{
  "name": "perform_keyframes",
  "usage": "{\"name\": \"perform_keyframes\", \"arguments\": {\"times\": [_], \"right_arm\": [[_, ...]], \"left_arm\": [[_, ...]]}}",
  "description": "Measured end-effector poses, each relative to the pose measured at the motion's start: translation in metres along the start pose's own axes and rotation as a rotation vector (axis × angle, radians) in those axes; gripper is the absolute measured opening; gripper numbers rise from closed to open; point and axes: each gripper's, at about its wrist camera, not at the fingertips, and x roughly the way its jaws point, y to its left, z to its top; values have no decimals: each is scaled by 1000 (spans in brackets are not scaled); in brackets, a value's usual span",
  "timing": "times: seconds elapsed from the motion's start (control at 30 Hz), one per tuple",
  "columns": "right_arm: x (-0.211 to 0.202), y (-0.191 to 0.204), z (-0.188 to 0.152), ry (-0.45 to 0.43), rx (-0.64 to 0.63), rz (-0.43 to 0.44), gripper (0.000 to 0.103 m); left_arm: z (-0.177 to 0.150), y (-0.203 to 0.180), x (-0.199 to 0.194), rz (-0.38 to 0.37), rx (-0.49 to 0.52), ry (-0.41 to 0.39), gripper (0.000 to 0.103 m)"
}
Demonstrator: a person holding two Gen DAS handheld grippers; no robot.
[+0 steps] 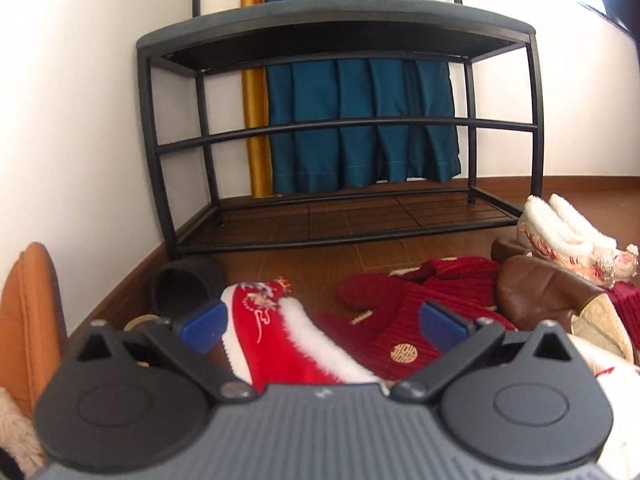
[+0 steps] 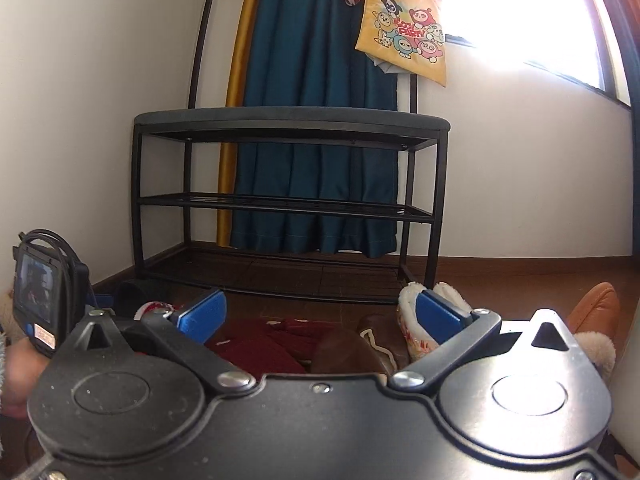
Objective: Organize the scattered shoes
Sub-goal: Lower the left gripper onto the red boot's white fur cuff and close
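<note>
A: Since the shoe rack (image 1: 344, 128) stands against the wall with its shelves bare, you can treat it as the target; the shoes lie in a heap on the wooden floor (image 1: 320, 256) just in front of it, which looks to me like the scattered start of the job.

B: What's under my left gripper (image 1: 322, 326)?

A: Its jaws are spread wide and hold nothing. The red embroidered slipper (image 1: 276, 336) with the white fur trim lies between them, close to the left pad, but whether it touches I can't tell. Just beyond sit the dark red knitted slippers (image 1: 404, 312), and a brown shoe (image 1: 540, 292) lies to their right. A black slipper (image 1: 186, 286) rests nearer the rack's corner.

B: And my right?

A: Your right gripper (image 2: 320, 316) is just as wide and also empty, hovering over the same pile. The white fur-trimmed pair (image 2: 424, 312) shows behind its right pad, apart from it as far as I can judge. You hold both low and facing the rack, I'd guess, so either can pick a shoe and carry it straight forward.

B: Which first?

A: The red embroidered one seems the likeliest, since your left jaws already straddle it.
</note>
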Motion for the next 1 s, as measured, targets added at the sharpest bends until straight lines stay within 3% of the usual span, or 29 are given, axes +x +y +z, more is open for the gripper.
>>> {"name": "perform_keyframes", "arguments": {"times": [0.27,0.37,0.53,0.77,1.0], "right_arm": [[5,-4,0,55,70,-61,103],[2,-6,-1,30,72,-77,103],[-1,-17,0,3,76,32,103],[13,-37,-3,77,184,38,103],[25,-36,-6,100,158,41,103]], "left_arm": [[-1,3,2,18,-29,17,103],[1,-1,7,30,-6,16,103],[2,-4,19,-1,-7,11,103],[1,-26,68,82,-37,149,100],[-6,-26,125,177,-32,363,82]]}}
